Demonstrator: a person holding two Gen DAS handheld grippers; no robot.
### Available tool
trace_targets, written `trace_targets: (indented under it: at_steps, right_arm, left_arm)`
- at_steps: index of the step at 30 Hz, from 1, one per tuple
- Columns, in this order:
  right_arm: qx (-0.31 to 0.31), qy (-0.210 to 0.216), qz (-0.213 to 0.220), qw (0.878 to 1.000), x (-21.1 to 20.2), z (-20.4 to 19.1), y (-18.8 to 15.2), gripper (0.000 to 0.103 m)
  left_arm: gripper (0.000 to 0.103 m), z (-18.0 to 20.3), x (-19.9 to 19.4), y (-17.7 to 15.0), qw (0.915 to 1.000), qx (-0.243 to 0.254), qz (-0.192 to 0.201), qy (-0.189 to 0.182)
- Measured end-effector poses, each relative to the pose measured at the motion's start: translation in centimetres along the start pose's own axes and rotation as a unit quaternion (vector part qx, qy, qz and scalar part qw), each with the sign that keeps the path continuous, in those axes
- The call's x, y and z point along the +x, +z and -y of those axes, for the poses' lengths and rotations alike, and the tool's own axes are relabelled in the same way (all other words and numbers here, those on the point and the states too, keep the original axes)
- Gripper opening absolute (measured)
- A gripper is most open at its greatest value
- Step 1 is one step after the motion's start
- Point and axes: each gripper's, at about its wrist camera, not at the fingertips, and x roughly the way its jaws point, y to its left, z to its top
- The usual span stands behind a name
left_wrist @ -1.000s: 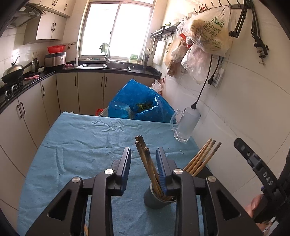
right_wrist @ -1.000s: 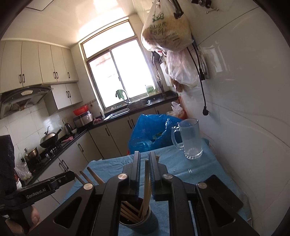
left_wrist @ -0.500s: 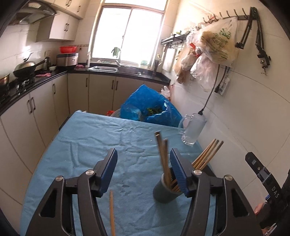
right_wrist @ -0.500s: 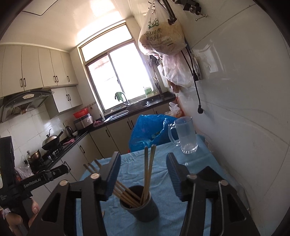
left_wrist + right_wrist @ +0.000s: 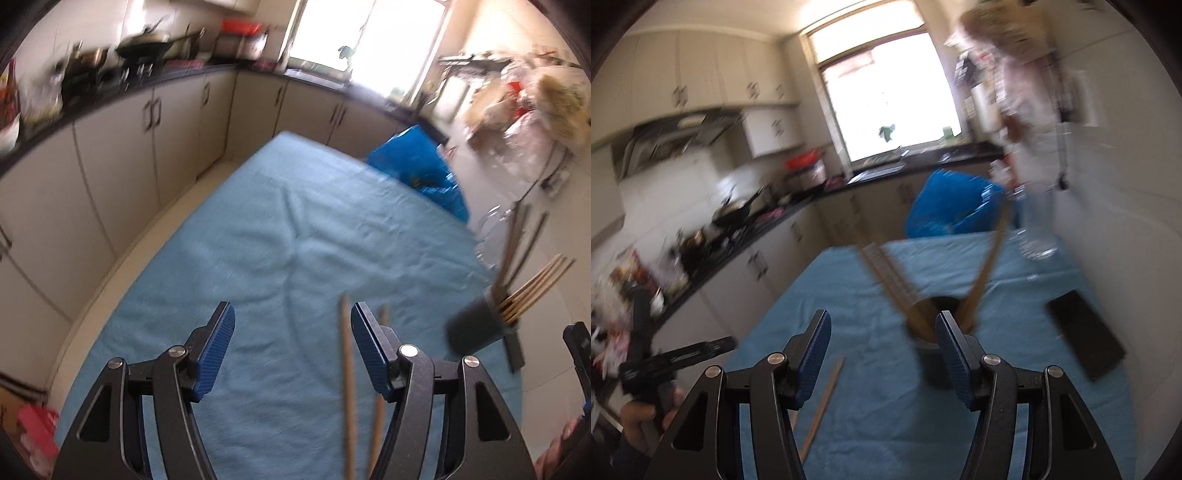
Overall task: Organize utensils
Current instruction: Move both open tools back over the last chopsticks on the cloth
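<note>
Kitchen cabinets and a bright window are seen behind a worktop (image 5: 280, 229) covered with a blue cloth; both views are blurred. The left claw (image 5: 291, 350) is held wide open above the cloth, with nothing between its blue pads (image 5: 216, 349). Two loose chopsticks (image 5: 348, 387) are seen lying on the cloth just beside its right-hand finger. A dark holder cup (image 5: 476, 328) with several chopsticks standing in it is placed to the right, near the wall. The right claw (image 5: 882, 350) is likewise spread open and empty, and the holder cup (image 5: 932, 334) is seen just ahead of its right-hand finger. A loose chopstick (image 5: 822, 404) is seen lying on the cloth by its left-hand finger. A flat black object (image 5: 1084, 334) lies on the cloth beside the wall, and a glass mug (image 5: 1038, 221) stands farther back.
</note>
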Motion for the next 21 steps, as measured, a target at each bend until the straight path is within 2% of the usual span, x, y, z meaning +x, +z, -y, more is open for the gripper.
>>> trace_targets:
  at_steps: [4,8,12,14,15,21]
  right_arm:
    - [-0.024,0.022,-0.066,0.997,3.8,-2.4,-1.4,0.063]
    - [-0.018,0.027,-0.144,0.989,8.0,-3.3,-2.9,0.063]
    - [-0.007,0.010,-0.202,0.979,12.0,-3.2,-3.7,0.062]
    - [-0.003,0.007,-0.222,0.975,13.9,-3.3,-3.9,0.061]
    - [0.000,0.005,-0.231,0.973,14.8,-3.5,-3.9,0.056]
    - [0.020,-0.010,-0.279,0.960,20.3,-4.1,-4.5,0.036]
  left_arm:
    - [0.064,-1.5,2.1,-1.5,0.9994,-0.003,-0.034,0.008]
    - [0.064,-1.2,3.9,-3.0,0.9985,0.016,-0.051,0.016]
    - [0.064,-1.0,5.8,-4.3,0.9972,0.030,-0.060,0.034]
    - [0.064,-0.8,5.8,-4.7,0.9971,0.045,-0.037,0.049]
    - [0.064,-0.7,5.9,-4.9,0.9960,0.055,-0.035,0.061]
    - [0.072,-0.3,5.7,-5.6,0.9948,0.078,-0.017,0.063]
